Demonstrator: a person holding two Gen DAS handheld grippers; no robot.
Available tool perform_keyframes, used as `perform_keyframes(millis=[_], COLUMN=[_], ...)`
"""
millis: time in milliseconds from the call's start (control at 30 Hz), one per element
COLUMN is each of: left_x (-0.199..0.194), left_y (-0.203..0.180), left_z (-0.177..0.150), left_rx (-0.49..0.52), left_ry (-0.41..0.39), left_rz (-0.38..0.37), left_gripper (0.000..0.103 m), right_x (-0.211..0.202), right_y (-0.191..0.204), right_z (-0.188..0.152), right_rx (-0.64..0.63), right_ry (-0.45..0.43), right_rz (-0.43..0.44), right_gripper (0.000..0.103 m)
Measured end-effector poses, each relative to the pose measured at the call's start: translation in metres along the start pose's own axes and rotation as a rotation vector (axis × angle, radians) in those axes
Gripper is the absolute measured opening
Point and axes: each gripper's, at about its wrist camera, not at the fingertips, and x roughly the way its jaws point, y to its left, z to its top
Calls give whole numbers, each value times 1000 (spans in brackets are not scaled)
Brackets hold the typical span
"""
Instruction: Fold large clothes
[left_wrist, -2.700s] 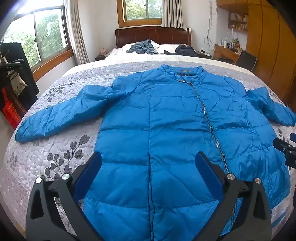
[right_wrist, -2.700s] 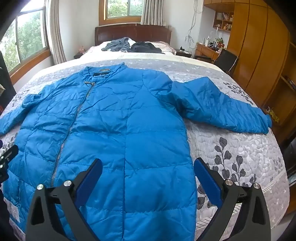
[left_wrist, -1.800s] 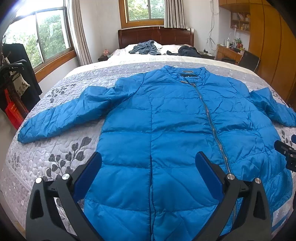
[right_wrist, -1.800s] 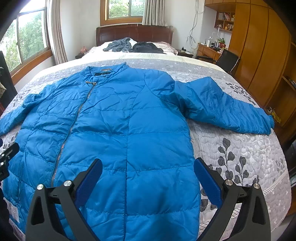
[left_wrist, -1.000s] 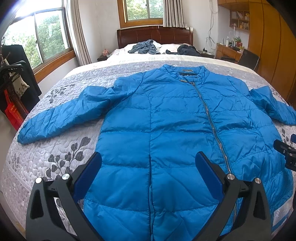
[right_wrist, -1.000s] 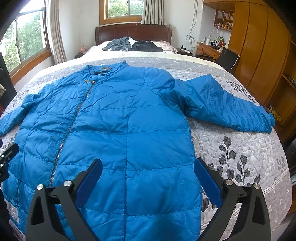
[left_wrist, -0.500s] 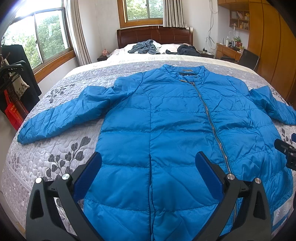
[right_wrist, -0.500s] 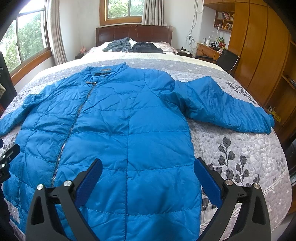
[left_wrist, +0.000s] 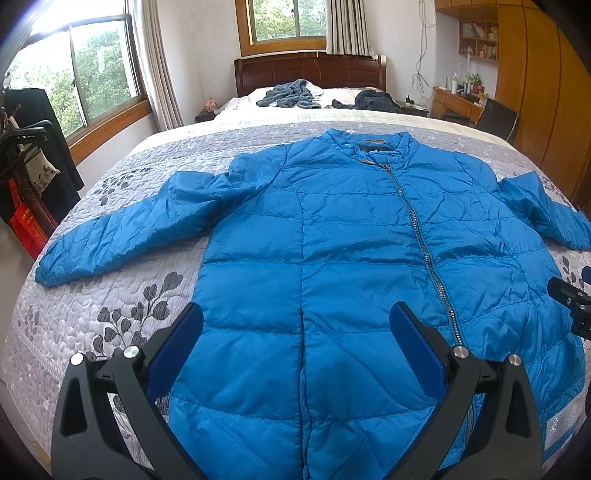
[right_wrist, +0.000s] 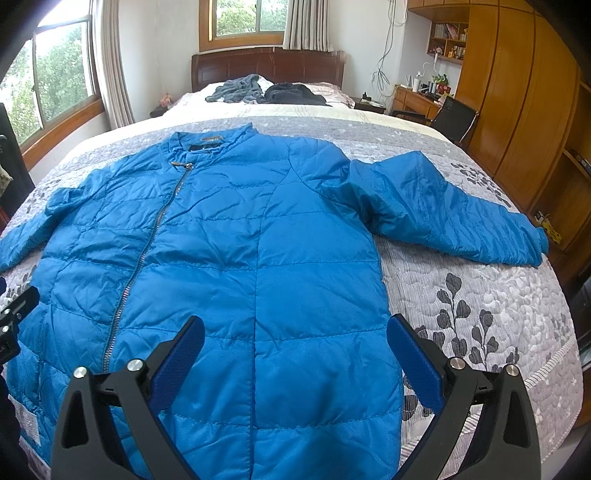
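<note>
Quilted glossy blue jacket (left_wrist: 332, 266) flat on bedspread (left_wrist: 110, 295), grippers (left_wrist: 295, 325) (right_wrist: 295, 328) agape

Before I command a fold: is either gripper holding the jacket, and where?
Nothing held: left gripper and right gripper hang open above the blue jacket.

Both wrist views above the hem, facing the headboard (left_wrist: 310, 72), sharing the jacket (left_wrist: 332, 258).

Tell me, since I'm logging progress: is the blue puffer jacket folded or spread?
Spread: the blue puffer jacket lies flat, zipped, both sleeves out sideways.
</note>
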Motion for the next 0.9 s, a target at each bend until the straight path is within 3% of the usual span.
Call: perform_keyframes(millis=[533, 667, 900], left_x=[4, 17, 42], left_y=[-4, -17, -75], left_z=[5, 18, 61], left_rx=[26, 67, 139], left_ry=[16, 65, 71], left_rz=[-15, -108, -154], left_gripper=[100, 100, 100], right_x=[0, 6, 42], right_y=[-11, -62, -200], right_z=[5, 18, 38], right_rx=[35, 146, 405], right_ry=[6, 14, 124], right_rz=[38, 31, -47], right_gripper=[99, 99, 99])
